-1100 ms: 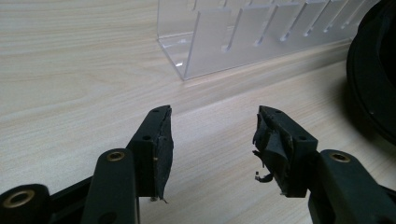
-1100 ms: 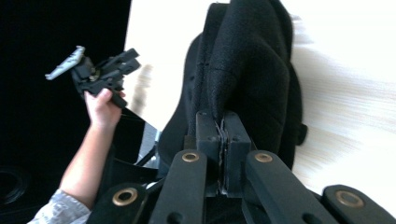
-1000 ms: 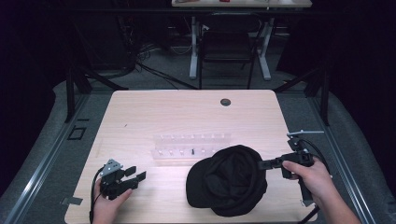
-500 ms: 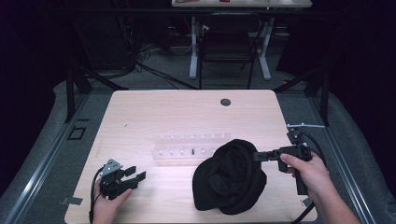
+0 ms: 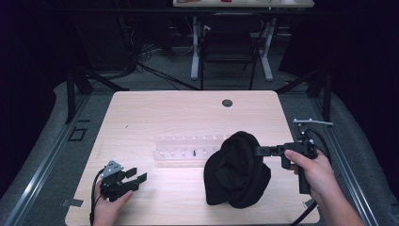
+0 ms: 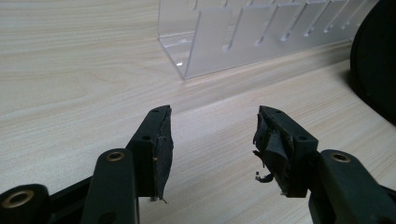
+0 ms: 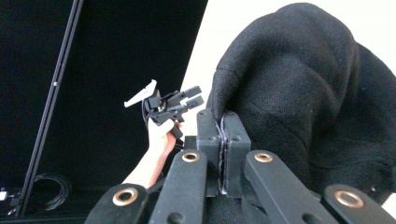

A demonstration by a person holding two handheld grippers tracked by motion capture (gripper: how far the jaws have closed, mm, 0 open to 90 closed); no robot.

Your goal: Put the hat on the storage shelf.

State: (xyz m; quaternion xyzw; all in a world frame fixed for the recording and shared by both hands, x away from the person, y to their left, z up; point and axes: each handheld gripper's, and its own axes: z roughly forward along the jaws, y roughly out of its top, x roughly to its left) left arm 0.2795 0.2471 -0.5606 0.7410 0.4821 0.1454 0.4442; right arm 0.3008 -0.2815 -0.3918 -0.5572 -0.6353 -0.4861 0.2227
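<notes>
Right gripper (image 5: pixel 258 150), right of centre in the high view: fingers pressed together on a fold at the edge of the black hat (image 5: pixel 236 170). In the right gripper view the two pads meet with only a thin line of cloth between them, and the black hat (image 7: pixel 299 107) bulks up behind and to the right of them.

Hat position, high view: lower centre-right of the frame, on the near half of the worktop (image 5: pixel 155 113). Its gripped side is lifted and the crown stands bunched up; the lower part rests on the wood. The hat's top edge overlaps the right end of the clear plastic rack (image 5: pixel 188 147), which lies across the middle of the worktop.

Left gripper (image 5: pixel 136 180), lower left of the high view, held low over the worktop near its front edge. Fingers apart, nothing between them; the left gripper view shows bare wood in the gap, the clear plastic rack (image 6: pixel 243 32) at upper centre and a dark curve of the hat (image 6: pixel 376 60) at the right edge.

Left gripper well apart from the hat.
</notes>
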